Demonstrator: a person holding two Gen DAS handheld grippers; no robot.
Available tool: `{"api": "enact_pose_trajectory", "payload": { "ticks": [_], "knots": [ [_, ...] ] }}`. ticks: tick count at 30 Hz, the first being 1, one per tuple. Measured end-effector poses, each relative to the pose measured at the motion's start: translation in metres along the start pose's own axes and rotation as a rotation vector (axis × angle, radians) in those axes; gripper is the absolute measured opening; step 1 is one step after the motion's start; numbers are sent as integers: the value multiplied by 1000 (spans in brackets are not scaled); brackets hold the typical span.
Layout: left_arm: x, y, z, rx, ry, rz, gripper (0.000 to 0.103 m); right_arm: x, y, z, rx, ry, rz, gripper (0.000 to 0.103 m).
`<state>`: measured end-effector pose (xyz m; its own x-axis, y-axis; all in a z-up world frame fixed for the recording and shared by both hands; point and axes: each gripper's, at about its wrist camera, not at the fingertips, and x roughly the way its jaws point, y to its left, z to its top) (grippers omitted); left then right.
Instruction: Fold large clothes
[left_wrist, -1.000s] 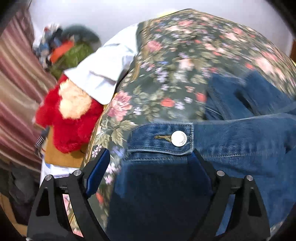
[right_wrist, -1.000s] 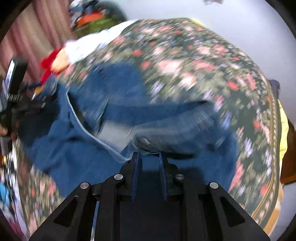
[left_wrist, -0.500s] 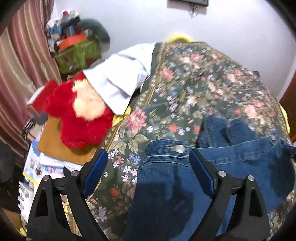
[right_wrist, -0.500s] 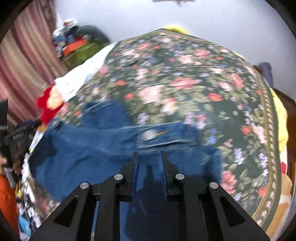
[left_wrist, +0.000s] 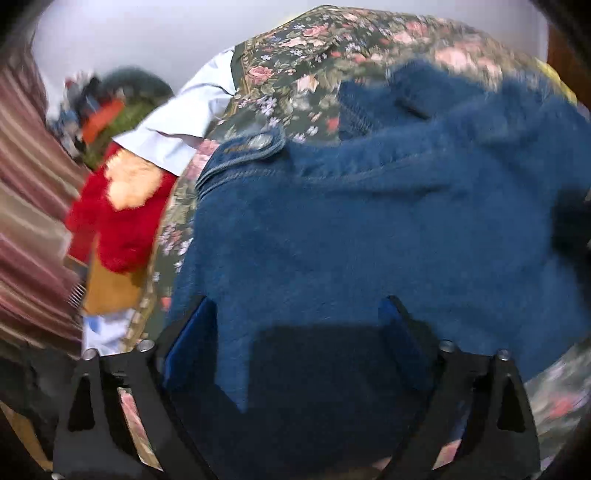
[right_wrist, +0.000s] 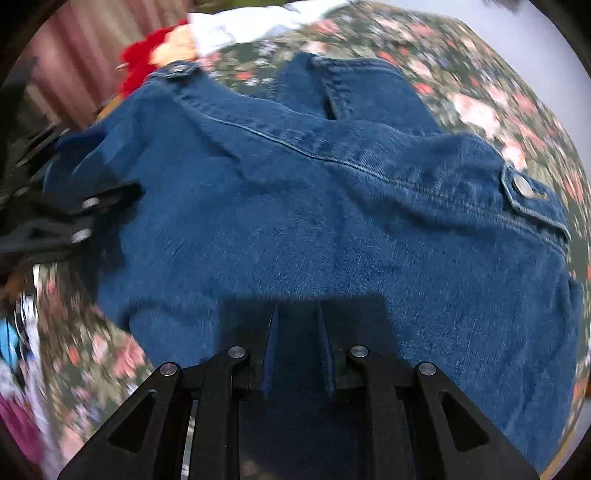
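Left gripper (left_wrist: 295, 354) dropping back onto the jacket (left_wrist: 369, 229), right gripper (right_wrist: 297, 354) clamping its hem.

Half a second ago the left one was hanging higher over the bed (left_wrist: 332, 48); now its jaws, gaping wide, are straddling denim, likely readying a fold. The right view is showing jaws nearly shut on cloth and a button tab (right_wrist: 524, 188) that the left view misses; the left view alone is showing the red toy (left_wrist: 122, 221) whole.

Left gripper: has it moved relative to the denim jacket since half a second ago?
Yes. The left gripper has gone forward and down over the denim jacket: both fingers now lie over denim, and the red plush toy beside the bedspread looms nearer.
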<state>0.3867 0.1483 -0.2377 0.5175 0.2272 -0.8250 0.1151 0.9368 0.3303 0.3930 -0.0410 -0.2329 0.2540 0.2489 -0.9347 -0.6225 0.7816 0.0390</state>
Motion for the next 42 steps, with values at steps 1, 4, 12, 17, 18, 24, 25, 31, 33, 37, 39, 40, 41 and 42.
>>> {"api": "enact_pose_trajectory", "payload": {
  "ticks": [1,4,12,17,18,24,25,31,33,37,39,40,41,42],
  "knots": [
    [-2,3,-4,5,-16,-5,99,-3,-1,-4,-18,-7,-10,17],
    [-6,19,-10,-30,-9,-47,101,-19,-10,-18,-46,-9,-54,17],
    [-17,49,-32,-153,17,-124,103,-57,-59,-58,60,-30,-179,17],
    [-33,67,-49,-220,3,-84,103,-84,-85,-91,123,-57,-186,17],
    [-36,72,-53,-234,5,-85,103,-91,-91,-98,139,-60,-202,17],
    [-52,90,-74,-289,28,-48,103,-106,-122,-130,250,-55,-325,79],
    [-56,92,-78,-286,31,-2,103,-111,-127,-136,267,-70,-355,94],
    [-77,118,-102,-410,36,62,103,-138,-142,-161,337,-92,-381,94],
    [-90,125,-109,-476,9,61,103,-149,-139,-163,344,-119,-369,94],
    [-111,124,-117,-588,-56,3,103,-169,-124,-154,335,-190,-337,94],
    [-117,115,-120,-629,-69,-40,103,-177,-111,-144,322,-225,-307,94],
    [-116,110,-121,-647,-67,-70,103,-181,-103,-138,311,-244,-288,94],
    [-115,106,-121,-660,-65,-95,103,-182,-96,-132,299,-258,-271,94],
    [-112,100,-122,-678,-61,-126,103,-182,-90,-127,290,-267,-258,94]
  ]
}}
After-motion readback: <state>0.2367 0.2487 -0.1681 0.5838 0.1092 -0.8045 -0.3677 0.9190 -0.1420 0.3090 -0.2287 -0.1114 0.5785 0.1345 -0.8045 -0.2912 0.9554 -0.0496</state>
